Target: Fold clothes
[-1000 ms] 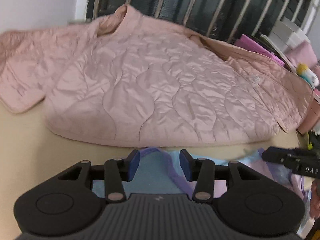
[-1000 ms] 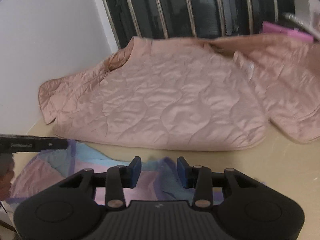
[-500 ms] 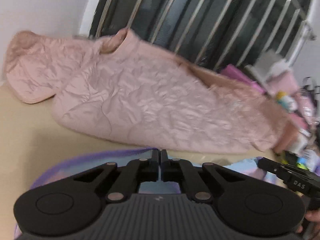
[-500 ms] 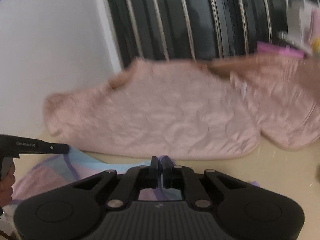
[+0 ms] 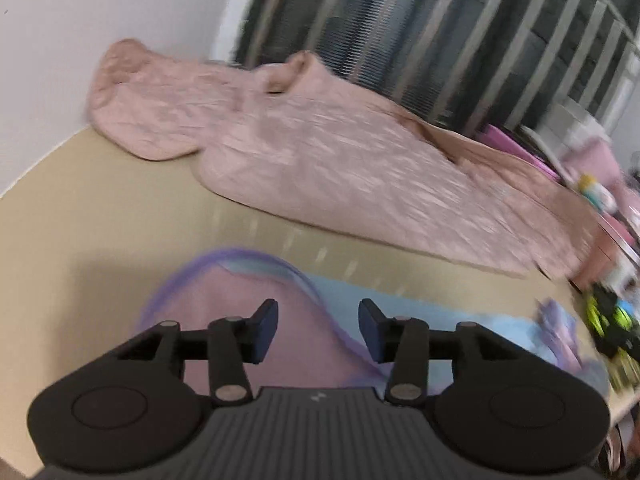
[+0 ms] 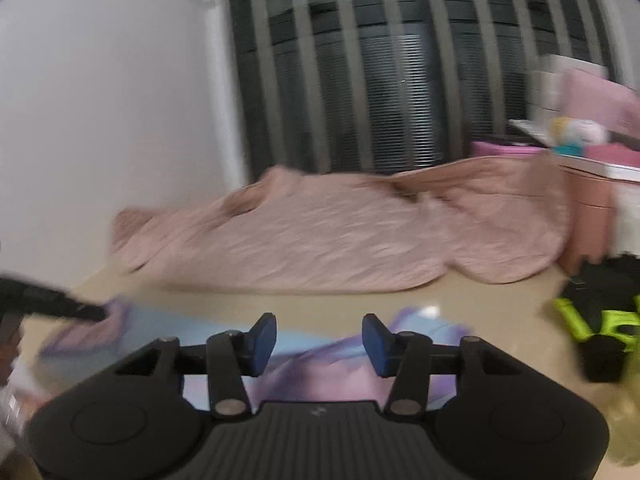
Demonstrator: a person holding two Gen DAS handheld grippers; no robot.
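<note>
Both jaws stand spread, holding nothing. At the bottom of the left wrist view, the left hand-held gripper (image 5: 318, 330) hangs over the pastel garment (image 5: 248, 344), which lies flat on the tabletop (image 5: 80, 216), long axis running lower left to right. The right hand-held gripper (image 6: 319, 344) hovers above its other end. Beyond, mid-frame, the pink quilted jacket (image 5: 340, 160) sprawls. No containers visible.
</note>
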